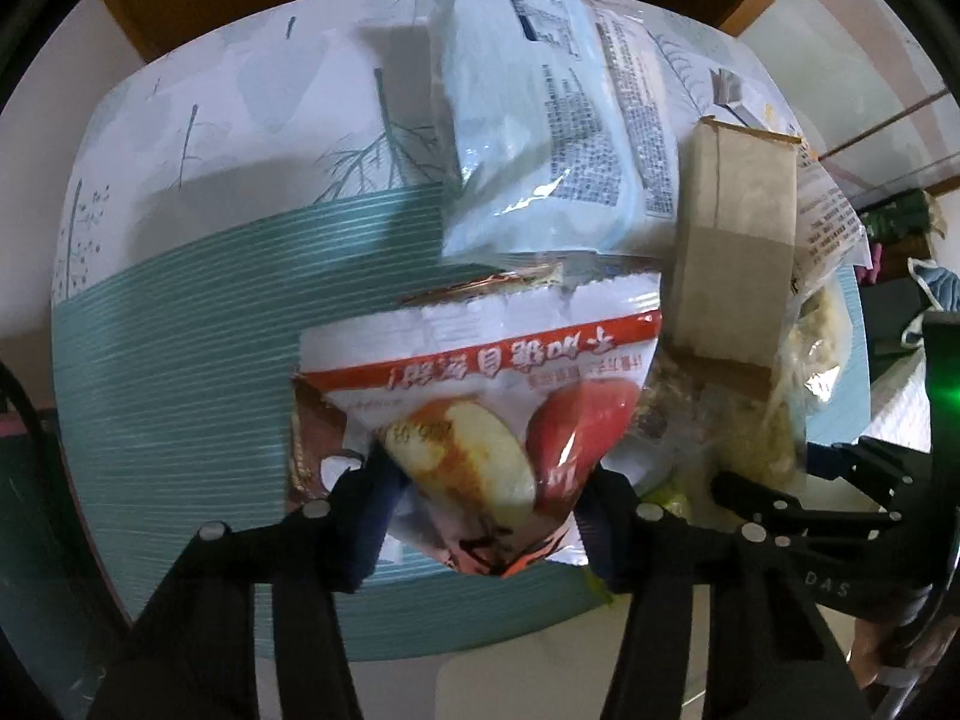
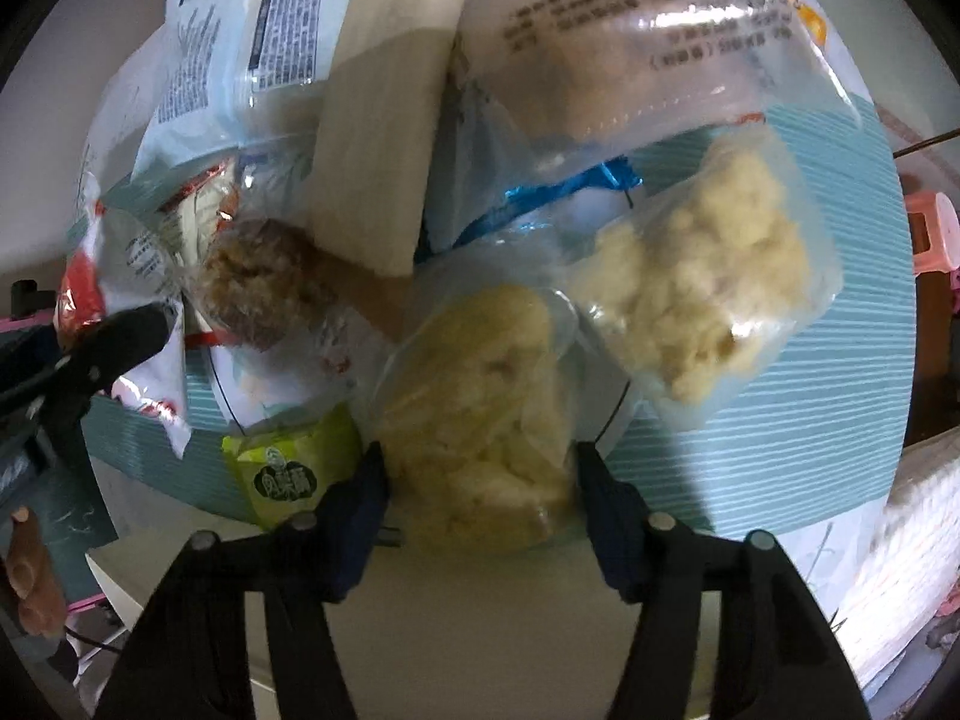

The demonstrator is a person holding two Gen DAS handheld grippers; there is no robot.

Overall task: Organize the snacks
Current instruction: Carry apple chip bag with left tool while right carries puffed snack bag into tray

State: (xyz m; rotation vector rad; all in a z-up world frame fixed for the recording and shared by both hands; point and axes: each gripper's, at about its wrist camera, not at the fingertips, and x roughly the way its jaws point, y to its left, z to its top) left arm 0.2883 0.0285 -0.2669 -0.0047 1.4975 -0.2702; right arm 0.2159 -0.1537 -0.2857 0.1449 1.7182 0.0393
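Note:
A red-and-white snack bag [image 1: 480,372] with fruit pictures lies on the teal striped tablecloth [image 1: 180,360]. My left gripper [image 1: 486,480] is shut on its near end, one pad on each side. In the right wrist view, my right gripper [image 2: 480,474] is shut on a clear bag of pale yellow snack [image 2: 480,396], which fills the gap between the pads. A second clear bag of crumbly snack [image 2: 702,288] lies just beyond it. The two grippers work side by side in the same pile.
A pale blue printed bag [image 1: 528,138] and a brown paper package [image 1: 732,240] lie behind the red-and-white bag. A small green packet [image 2: 288,468] sits left of my right gripper. The table's near edge runs close under both grippers. A person's fingers [image 2: 30,570] show at the lower left.

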